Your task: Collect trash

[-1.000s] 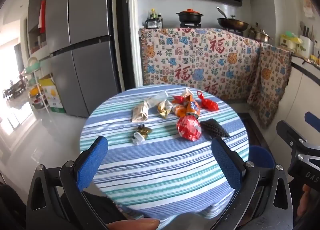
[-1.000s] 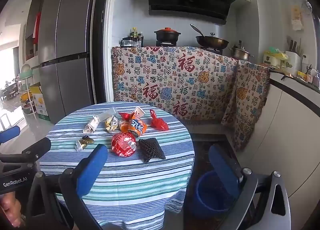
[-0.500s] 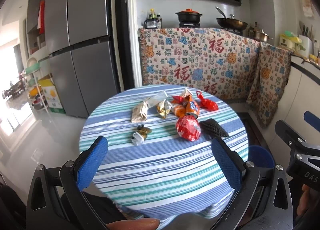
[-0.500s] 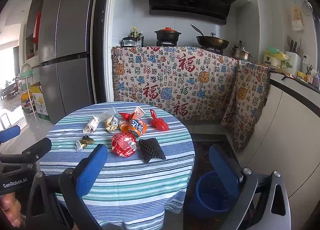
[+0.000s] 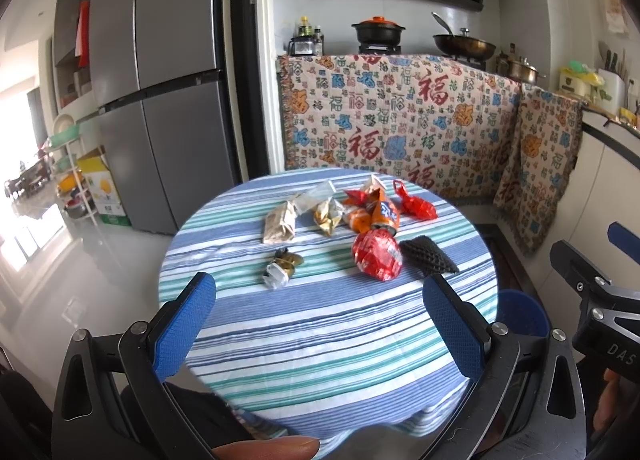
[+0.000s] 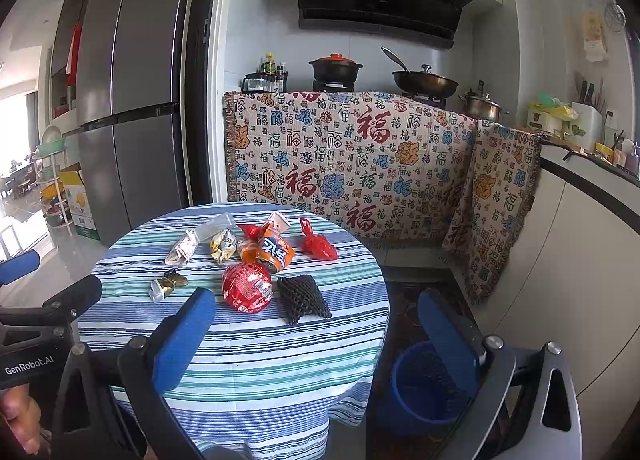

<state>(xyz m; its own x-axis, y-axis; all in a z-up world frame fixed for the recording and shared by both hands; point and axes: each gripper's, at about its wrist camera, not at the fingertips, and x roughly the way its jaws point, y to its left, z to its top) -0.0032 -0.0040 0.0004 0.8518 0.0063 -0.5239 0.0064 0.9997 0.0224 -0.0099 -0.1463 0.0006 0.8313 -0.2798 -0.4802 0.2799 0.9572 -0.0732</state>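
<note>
Trash lies on a round table with a striped cloth [image 5: 328,340] [image 6: 256,364]: a red round wrapper [image 5: 377,254] [image 6: 247,287], a black foam net [image 5: 428,256] [image 6: 302,298], an orange can [image 5: 382,213] [image 6: 272,251], a red bag [image 5: 414,205] [image 6: 318,246], a beige packet [image 5: 280,221] [image 6: 182,251], a gold wrapper [image 5: 328,215] [image 6: 223,246] and a small gold-and-white scrap [image 5: 282,266] [image 6: 166,284]. My left gripper [image 5: 320,324] is open over the table's near edge. My right gripper [image 6: 316,336] is open, to the table's right. Both are empty.
A blue bin [image 6: 424,384] [image 5: 520,312] stands on the floor right of the table. A grey fridge [image 5: 160,79] is at back left. A patterned cloth [image 6: 352,163] covers the counter behind, with pots on the stove. White cabinets [image 6: 580,280] run along the right.
Both views have shifted very slightly; the table and trash sit almost where they were. Both grippers stay open and empty.
</note>
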